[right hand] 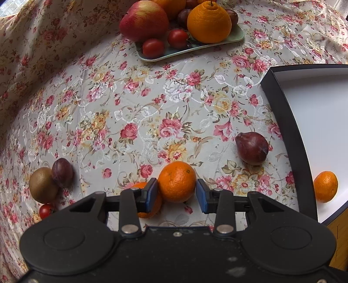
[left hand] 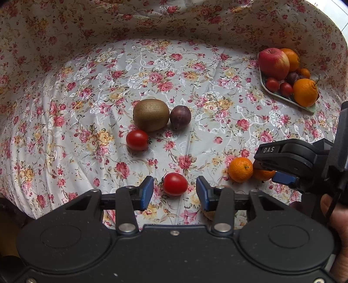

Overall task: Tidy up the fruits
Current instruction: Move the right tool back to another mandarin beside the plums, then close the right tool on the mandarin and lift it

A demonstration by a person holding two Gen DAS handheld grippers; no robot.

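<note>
My left hand-held gripper (left hand: 175, 192) hangs open around a small red tomato (left hand: 175, 184) on the flowery desk (left hand: 87, 87); its pads do not touch it. My right hand-held gripper (right hand: 177, 192) is open around an orange (right hand: 177, 181), and I cannot tell if the pads touch. Far off, a green tray (right hand: 238, 36) holds an apple (right hand: 144, 20). At the right, a black box (right hand: 289, 122) holds one orange.

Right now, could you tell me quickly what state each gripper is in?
Left gripper: open around a cherry tomato, not touching it.
Right gripper: open around a mandarin, not clamped.
</note>
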